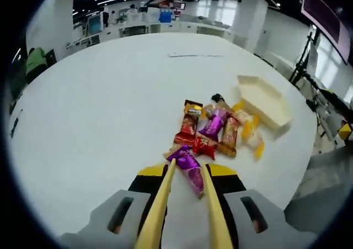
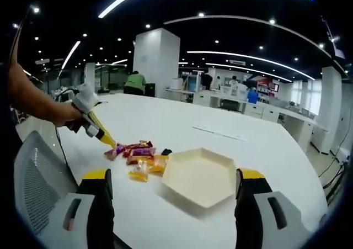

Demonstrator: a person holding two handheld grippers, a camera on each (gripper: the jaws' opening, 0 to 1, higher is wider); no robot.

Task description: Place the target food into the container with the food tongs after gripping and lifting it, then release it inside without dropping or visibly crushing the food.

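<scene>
With the tongs [image 1: 187, 174] narrow astride the purple candy [image 1: 189, 166], squeeze gently, lift straight, carry to the hexagonal tray [image 2: 199, 176].

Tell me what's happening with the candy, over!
Left gripper tongs straddling purple candy, grip unconfirmed. Right gripper open, hovering near cream tray. Candy pile beside tray, tray empty. Path clear.

Your desk [image 1: 99, 116] was a big white round one. Sitting right on it you had a pile of wrapped candies [image 1: 212, 130], mostly red, purple, orange and yellow, with a cream hexagonal tray [image 2: 199, 176] just beside them. Farther back lay a thin flat strip [image 1: 196, 55], too small to identify.
</scene>
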